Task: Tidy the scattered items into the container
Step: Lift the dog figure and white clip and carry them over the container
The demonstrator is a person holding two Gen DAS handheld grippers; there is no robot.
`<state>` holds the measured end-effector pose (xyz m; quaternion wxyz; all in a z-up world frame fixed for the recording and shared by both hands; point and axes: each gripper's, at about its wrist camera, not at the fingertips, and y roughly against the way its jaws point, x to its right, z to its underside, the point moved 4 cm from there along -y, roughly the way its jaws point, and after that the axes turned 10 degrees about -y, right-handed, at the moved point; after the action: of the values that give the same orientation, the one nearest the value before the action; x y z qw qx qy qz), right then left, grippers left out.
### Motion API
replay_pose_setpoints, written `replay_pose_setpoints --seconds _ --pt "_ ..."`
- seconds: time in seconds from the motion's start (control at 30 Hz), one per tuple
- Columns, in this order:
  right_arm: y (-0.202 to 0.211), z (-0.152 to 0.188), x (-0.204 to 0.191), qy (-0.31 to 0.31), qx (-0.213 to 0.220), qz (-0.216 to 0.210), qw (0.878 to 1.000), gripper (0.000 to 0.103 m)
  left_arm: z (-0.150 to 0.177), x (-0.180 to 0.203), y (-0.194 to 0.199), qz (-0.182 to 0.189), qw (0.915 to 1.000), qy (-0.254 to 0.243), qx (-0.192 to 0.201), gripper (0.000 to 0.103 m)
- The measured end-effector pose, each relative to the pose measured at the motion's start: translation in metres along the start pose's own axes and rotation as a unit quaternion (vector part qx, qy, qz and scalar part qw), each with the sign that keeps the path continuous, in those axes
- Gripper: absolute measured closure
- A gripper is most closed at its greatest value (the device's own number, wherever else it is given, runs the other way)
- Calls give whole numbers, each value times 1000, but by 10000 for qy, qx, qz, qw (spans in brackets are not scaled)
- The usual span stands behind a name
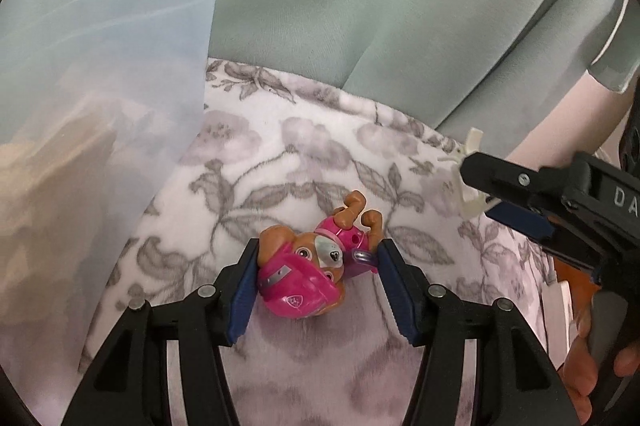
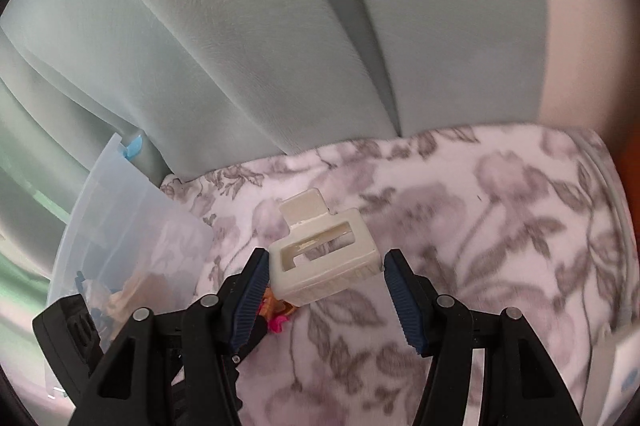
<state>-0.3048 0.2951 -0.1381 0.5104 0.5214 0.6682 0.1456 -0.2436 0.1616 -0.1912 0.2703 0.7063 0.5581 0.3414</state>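
Observation:
A pink and tan toy pup [image 1: 304, 278] lies head-first between the blue pads of my left gripper [image 1: 316, 266], which is shut on it above the floral blanket [image 1: 320, 154]. My right gripper [image 2: 326, 266] is shut on a cream hair claw clip [image 2: 324, 258]. In the left wrist view the right gripper [image 1: 478, 192] reaches in from the right with the clip [image 1: 475, 138] in its tips. A translucent plastic container [image 2: 120, 226] stands at the left with a few things inside. Its wall [image 1: 100, 106] fills the left of the left wrist view. The toy's paws [image 2: 280, 322] peek out below the clip.
Pale green cushions [image 2: 280, 46] rise behind the blanket. A blue latch [image 2: 134, 146] sits on the container's rim. A person's hand [image 1: 592, 366] grips the right tool's handle. A white box [image 1: 558, 306] and an orange surface [image 1: 576, 274] lie at the blanket's right edge.

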Motion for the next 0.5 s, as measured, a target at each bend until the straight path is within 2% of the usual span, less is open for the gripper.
replay_pose_setpoints --seconds 0.3,0.5 --pt "29 31 13 -408 16 -10 9992 40 12 16 24 61 9996 -265 -95 44" --pt "56 45 16 -719 161 -47 9973 40 13 22 47 193 9995 -238 -111 44"
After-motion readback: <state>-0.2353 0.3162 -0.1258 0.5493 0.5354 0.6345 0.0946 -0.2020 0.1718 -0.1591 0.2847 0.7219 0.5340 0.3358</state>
